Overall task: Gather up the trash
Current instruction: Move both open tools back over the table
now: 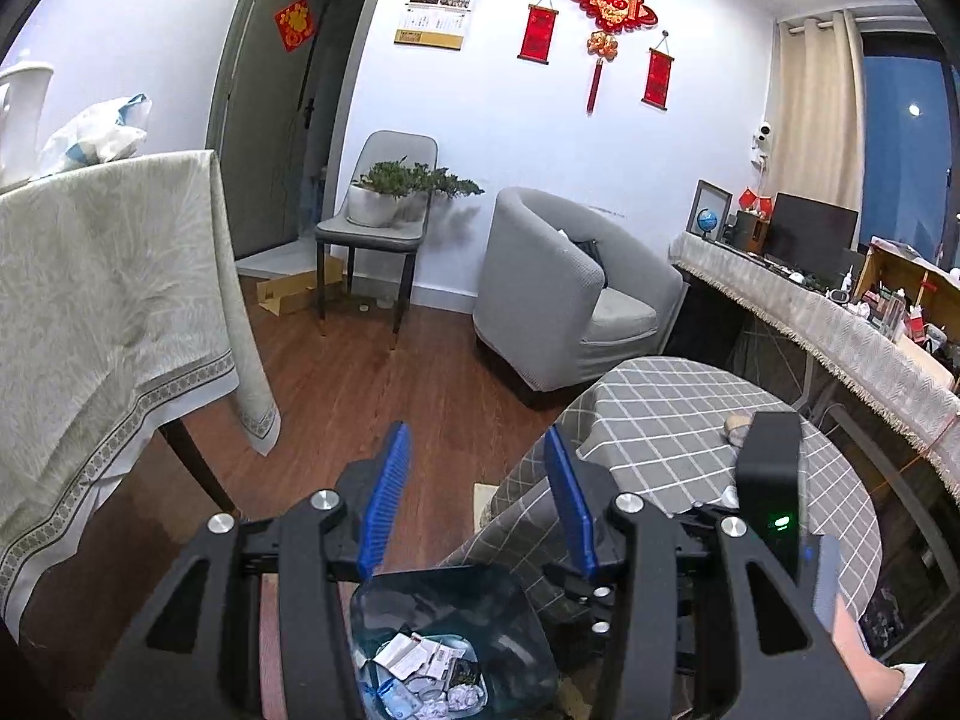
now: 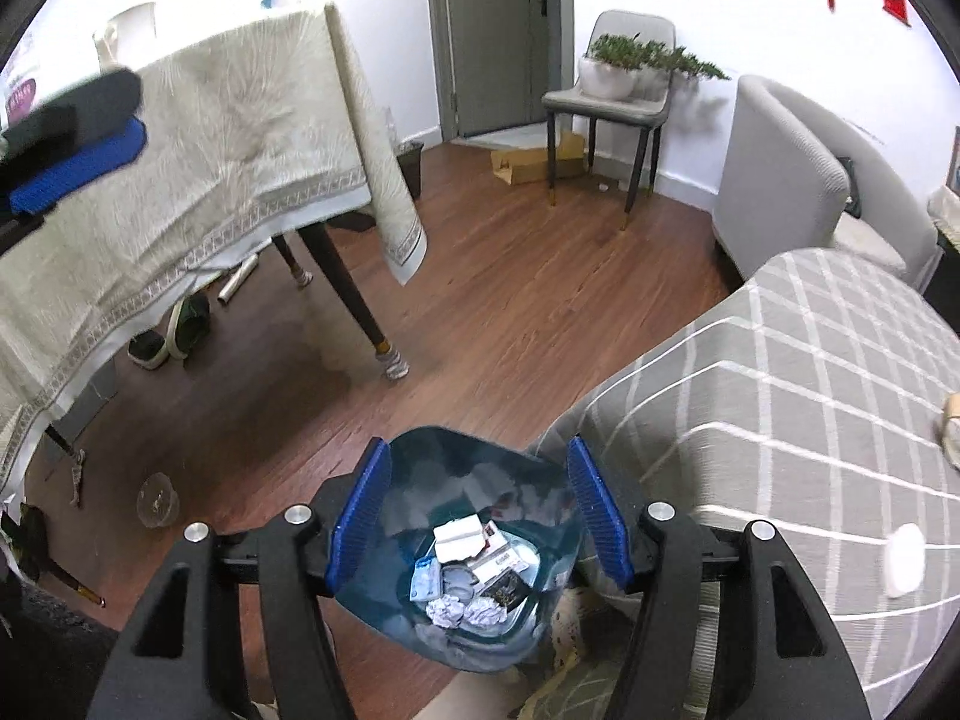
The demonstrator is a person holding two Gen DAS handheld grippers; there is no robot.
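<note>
Wood floor below, and the blue trash bin (image 2: 462,546) sits beside the checked table (image 2: 810,390), crumpled paper (image 2: 465,609) inside. Right gripper (image 2: 480,519) hangs over it, jaws apart and empty. Left gripper (image 1: 474,504), also parted, holds nothing.

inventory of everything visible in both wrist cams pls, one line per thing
trash bin: 1, blue-lined, on the floor below both grippers
trash in bin: several, white packets and crumpled paper
round table: 1, grey checked cloth, beside bin
dining table: 1, cream cloth, across the floor
chair: 1, grey, by the door, potted plant on its seat
armchair: 1, grey, against wall
clear cup: 1, on the floor
wall decorations: red, on the wall
left gripper: blue pads, open, empty
right gripper: blue pads, open, empty, over bin
</note>
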